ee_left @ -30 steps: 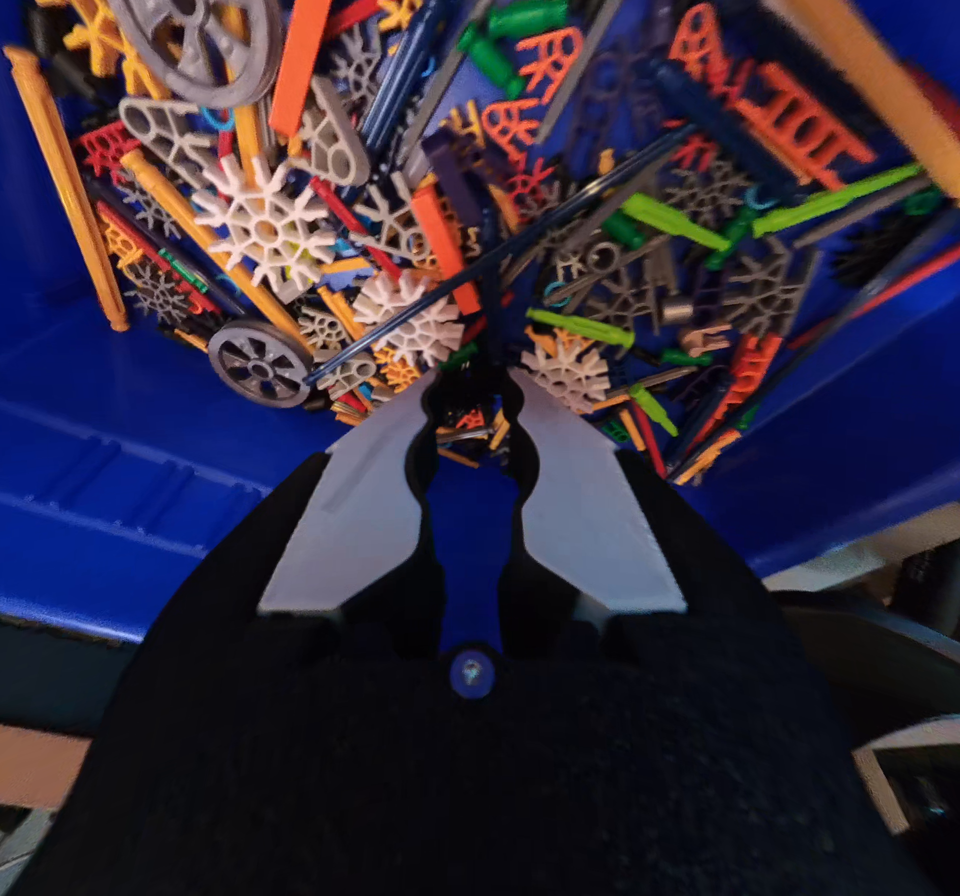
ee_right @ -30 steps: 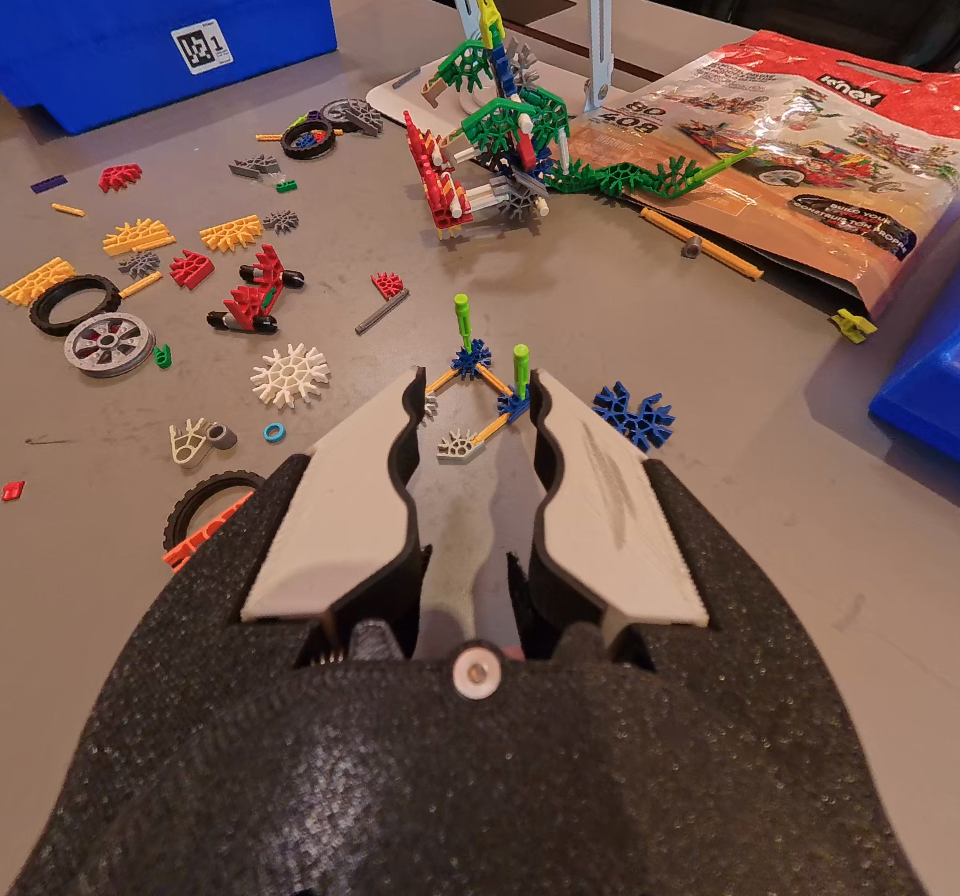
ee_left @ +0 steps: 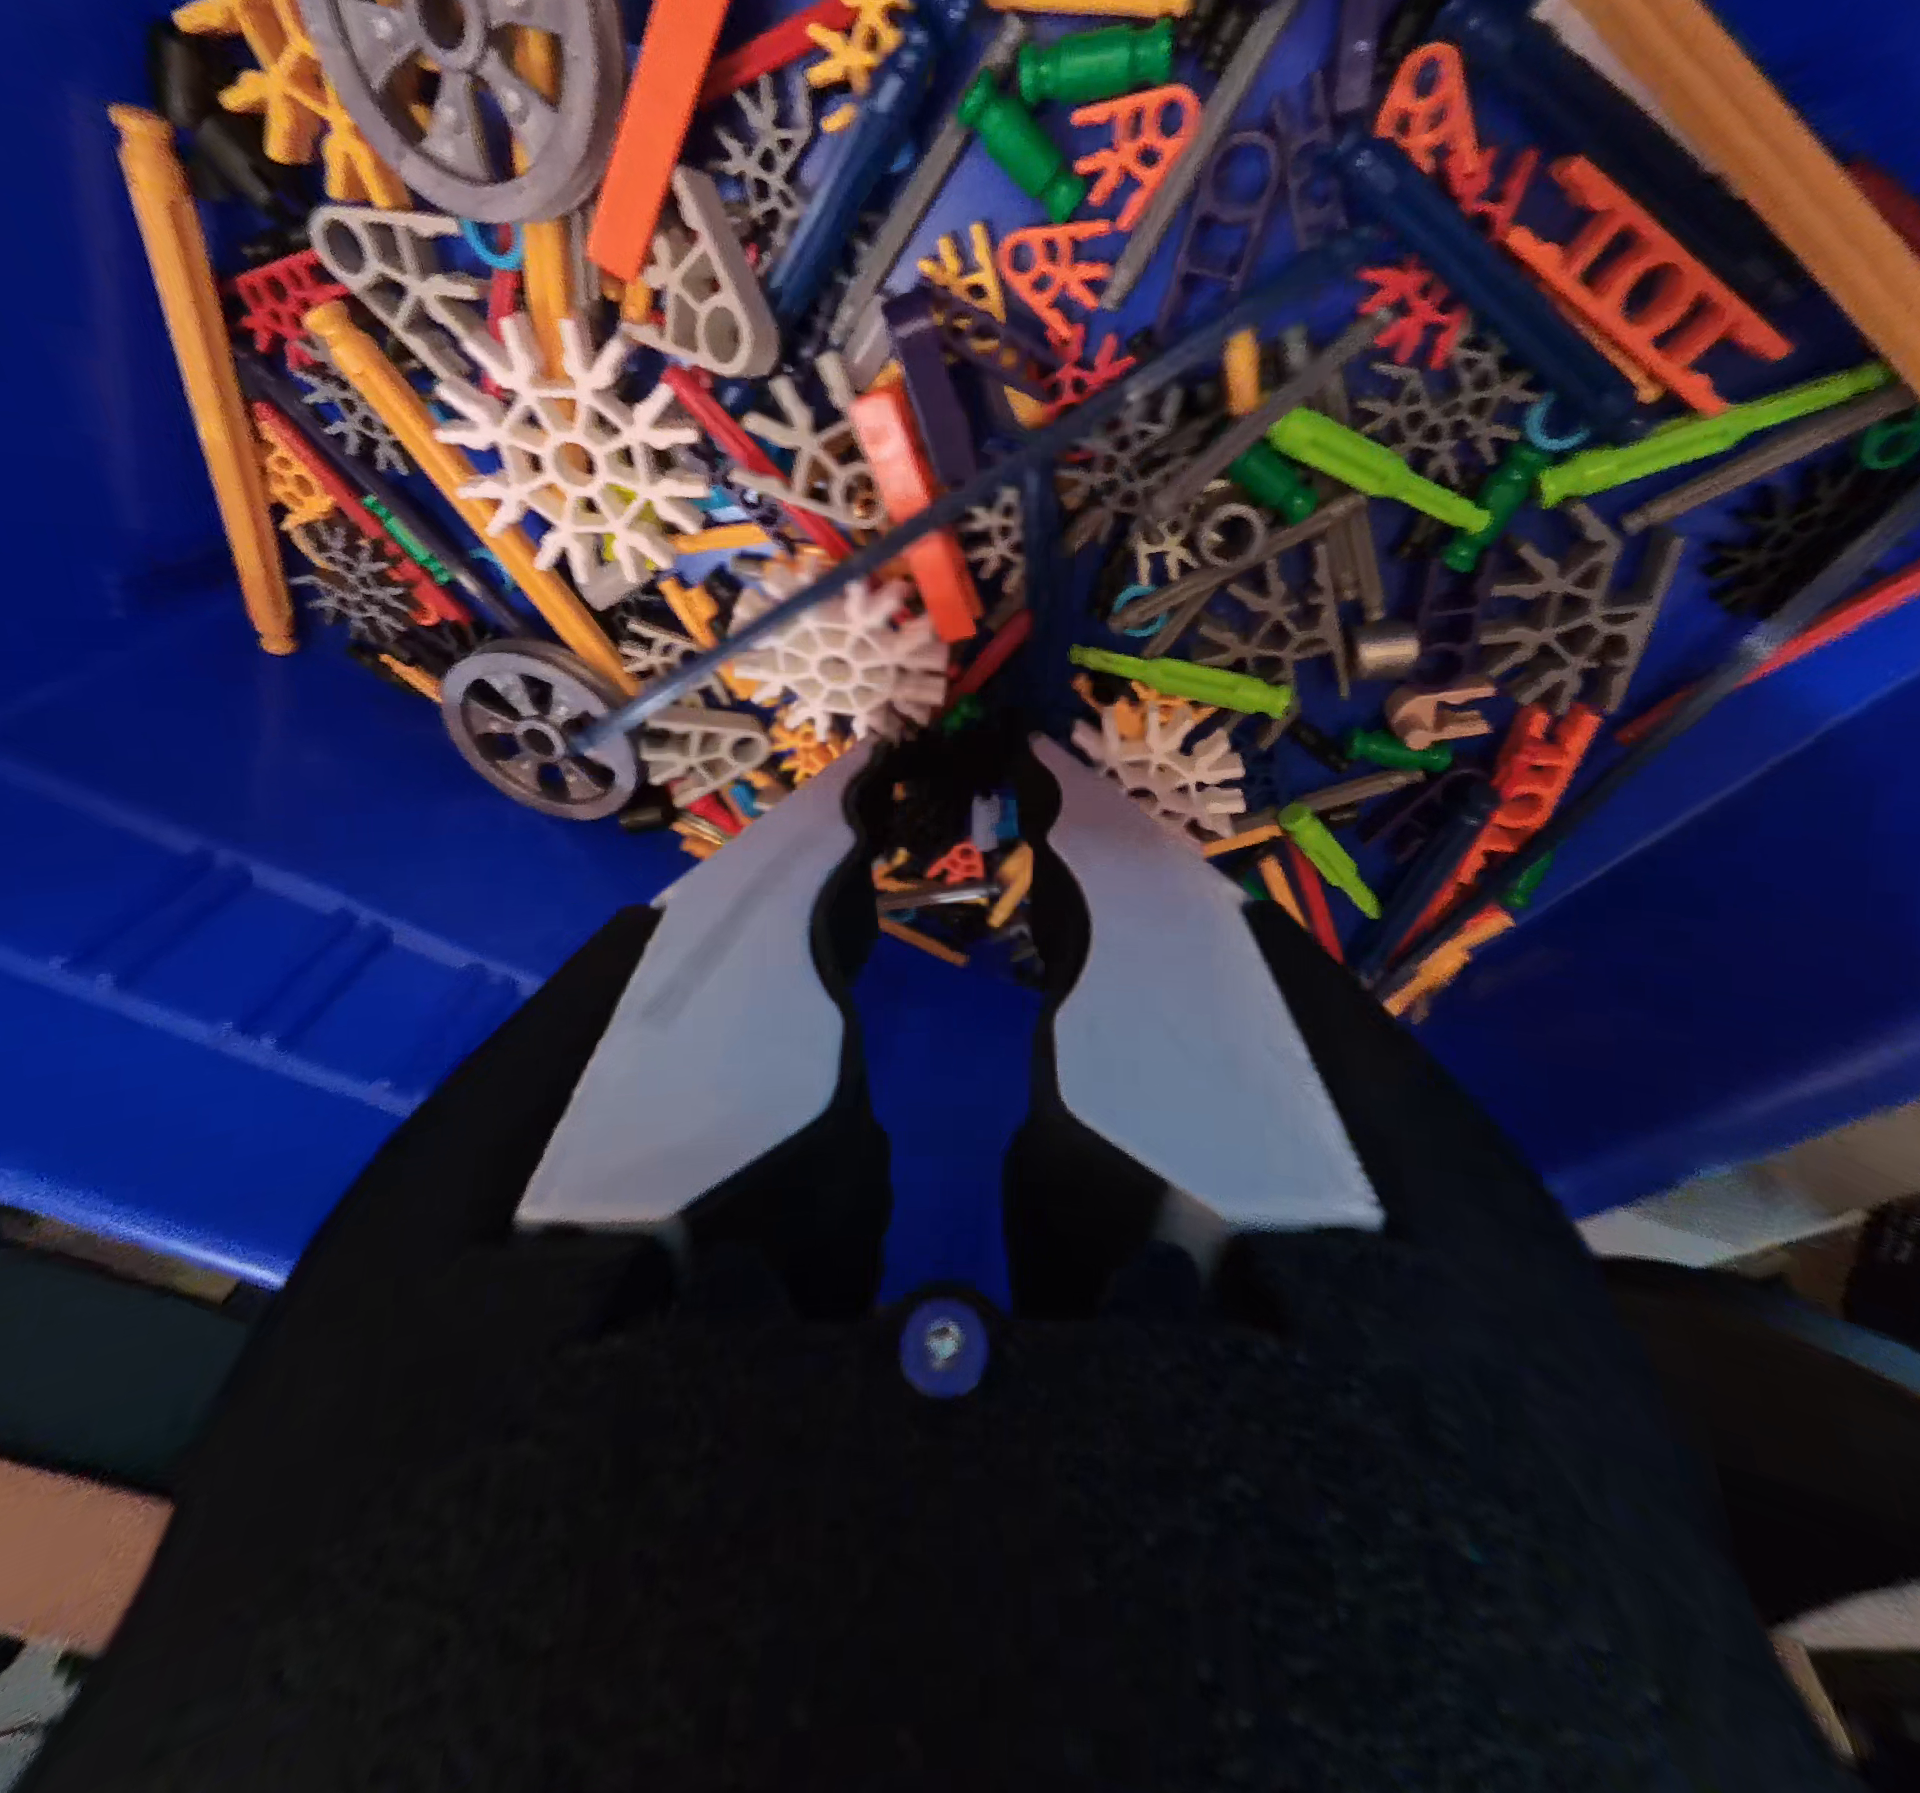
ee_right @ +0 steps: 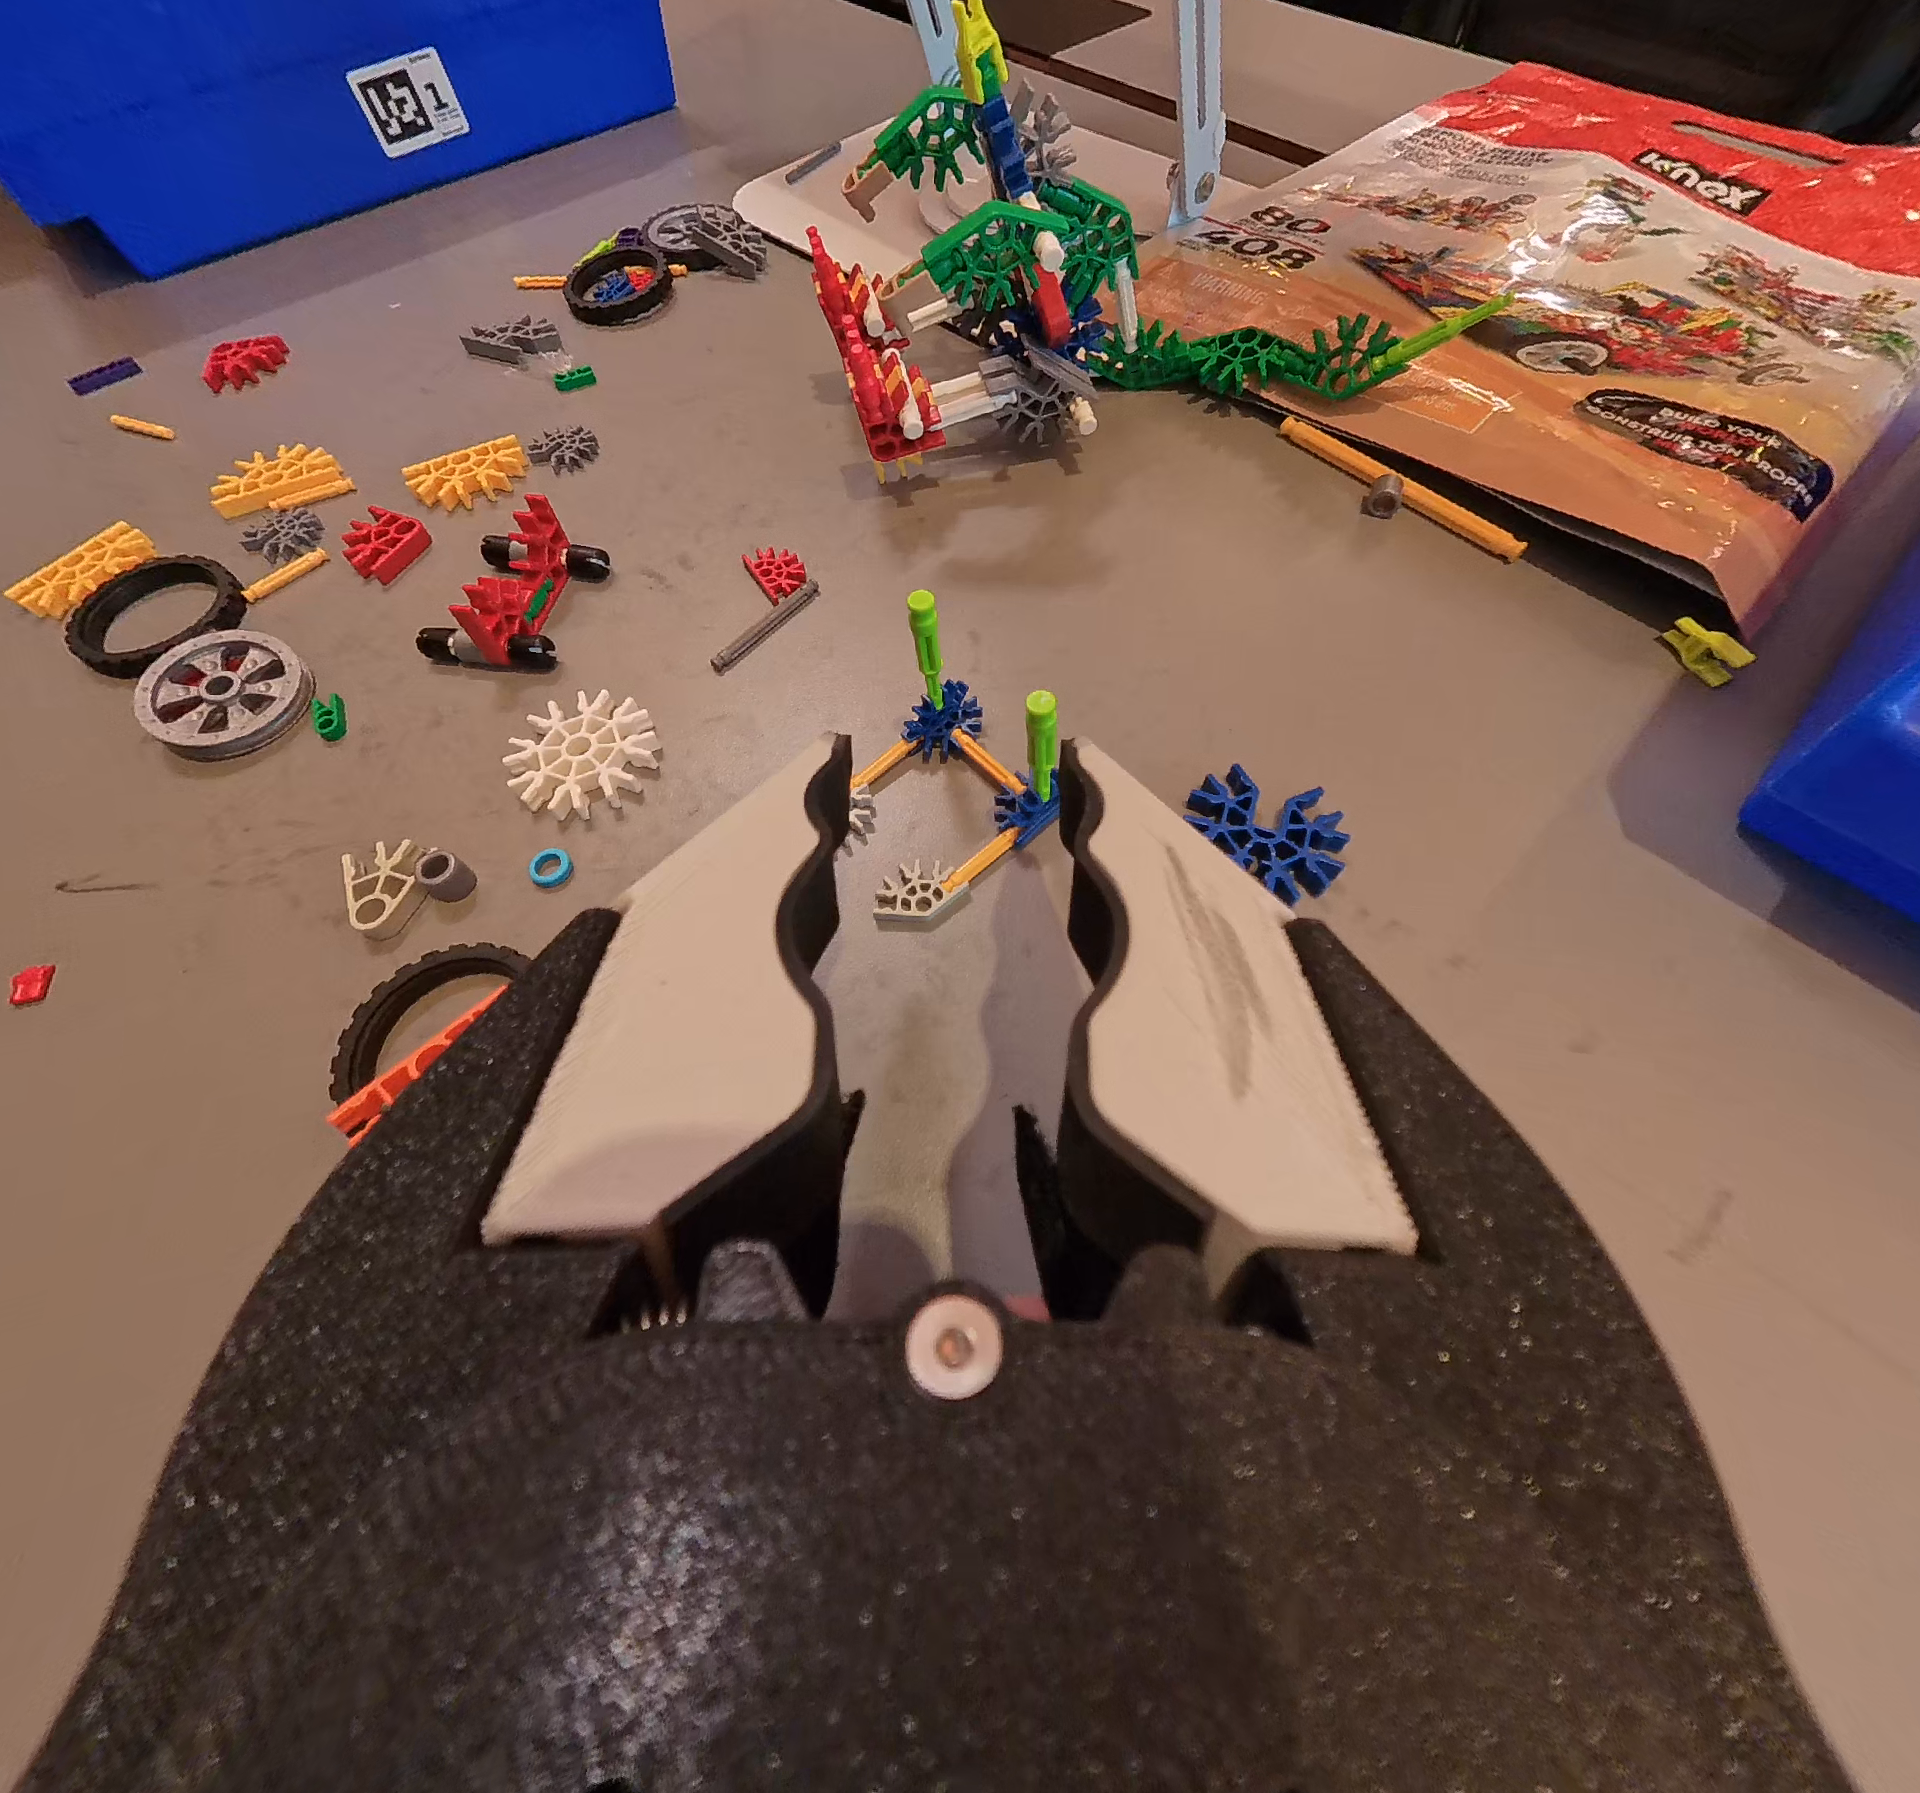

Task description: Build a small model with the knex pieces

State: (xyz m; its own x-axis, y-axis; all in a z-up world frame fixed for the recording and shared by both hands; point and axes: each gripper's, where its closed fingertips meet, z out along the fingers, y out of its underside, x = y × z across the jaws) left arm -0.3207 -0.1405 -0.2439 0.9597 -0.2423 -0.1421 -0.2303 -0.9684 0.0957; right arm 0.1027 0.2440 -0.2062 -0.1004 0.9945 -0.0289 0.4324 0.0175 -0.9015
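Left gripper (ee_left: 951, 787) hangs over the blue bin (ee_left: 260, 912), fingers narrowly parted, tips at the near edge of the heap of plastic pieces (ee_left: 935, 393); whether anything is pinched, I cannot tell. Light, stiff, slick parts, best taken across a rod's middle. Right gripper (ee_right: 951, 787) is spread wide and empty over the grey table (ee_right: 1351, 1016), flanking a small rod frame (ee_right: 956, 787) with blue connectors. Only the right wrist view shows the green model (ee_right: 997, 289) far off.

Loose parts (ee_left: 935, 372) heaped in the bin (ee_left: 208, 912); on the table (ee_right: 1247, 600), snowflake connector (ee_right: 582, 751) left of the small rod frame (ee_right: 956, 787).
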